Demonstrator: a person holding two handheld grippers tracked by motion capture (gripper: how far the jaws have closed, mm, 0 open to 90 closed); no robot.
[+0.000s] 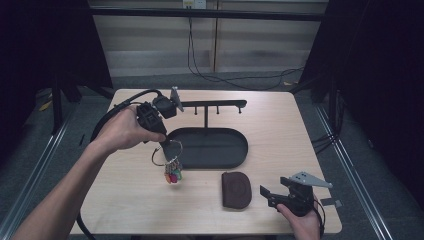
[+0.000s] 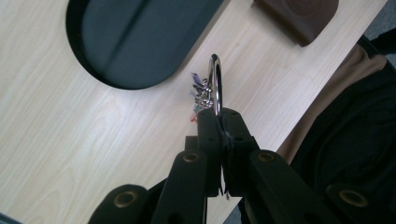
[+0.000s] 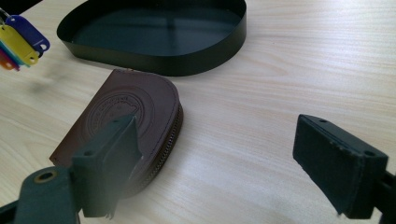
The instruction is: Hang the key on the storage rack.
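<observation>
Item: key ring point(image 1: 167, 152), silver, carrying a bunch of coloured tags point(image 1: 173, 175). Location: held in the air above the table point(image 1: 280, 125), over its near-left part, just off the near-left end of the tray point(image 1: 235, 150). The tags hang below the ring, clear of the tabletop.

Left gripper point(image 1: 165, 142): held in the person's left hand point(image 1: 122, 132), pointing down and toward the tray. Jaws pressed together on the ring's rim, pinching it; in the left gripper view the ring point(image 2: 215, 84) stands edge-on above the tips.

Right gripper point(image 1: 266, 194): in the right hand point(image 1: 302, 220) at the table's near-right edge, pointing left. Jaws spread wide, nothing between the pads; the left pad point(image 3: 112, 163) is just beside the pouch without clamping it.

Pouch point(image 1: 236, 189): brown, zipped, embossed round mark on top, lying flat near the near edge, between tray and right gripper.

Tray: black, oval, low wall, at the table's centre.

Rack point(image 1: 210, 106): black T-shaped stand with pegs, rising from the tray's far side.
</observation>
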